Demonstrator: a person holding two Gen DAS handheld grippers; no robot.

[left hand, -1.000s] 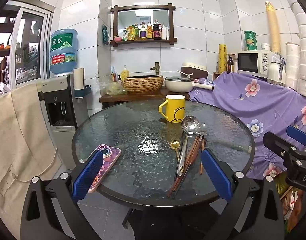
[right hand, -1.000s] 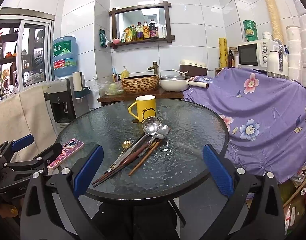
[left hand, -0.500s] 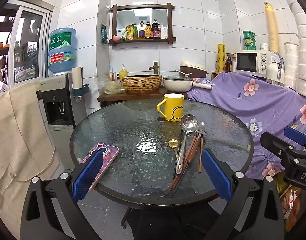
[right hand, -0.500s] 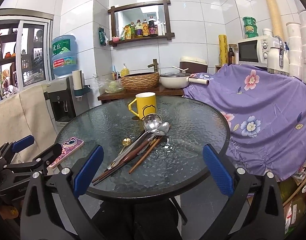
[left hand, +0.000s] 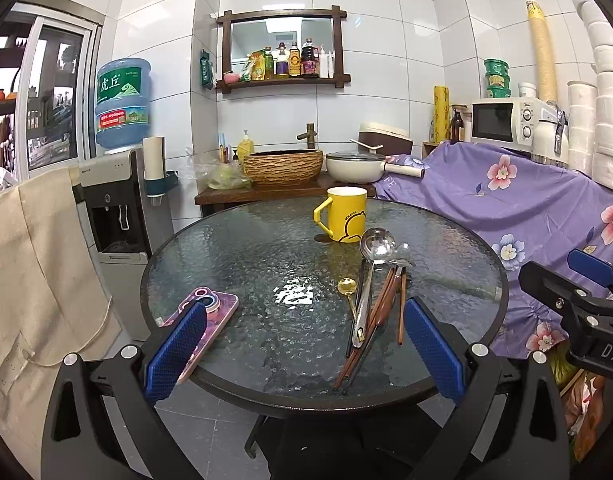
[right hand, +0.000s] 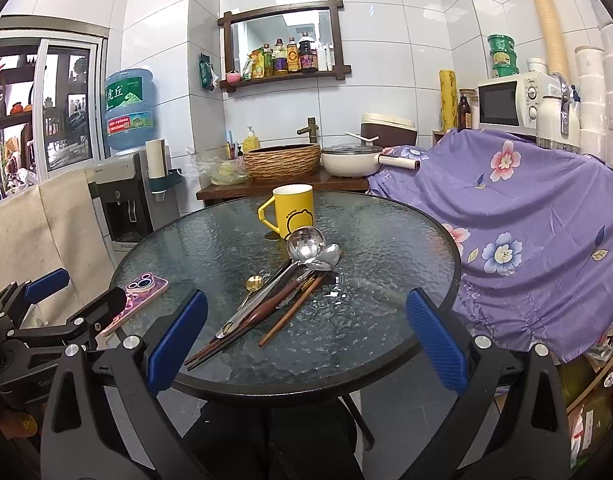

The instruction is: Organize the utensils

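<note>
Utensils [left hand: 372,300] lie bundled on the round glass surface [left hand: 242,256], right of centre in the left wrist view, long axes running roughly 6 to 12 o'clock, ladle [left hand: 376,242] and spoon bowls pointing toward the yellow mug [left hand: 346,214] at 12. Both the left gripper [left hand: 302,346] and right gripper [right hand: 306,344] hover at the near edge, jaws spread wide and empty. A pink phone [left hand: 210,320] lies at 8 o'clock.
</note>
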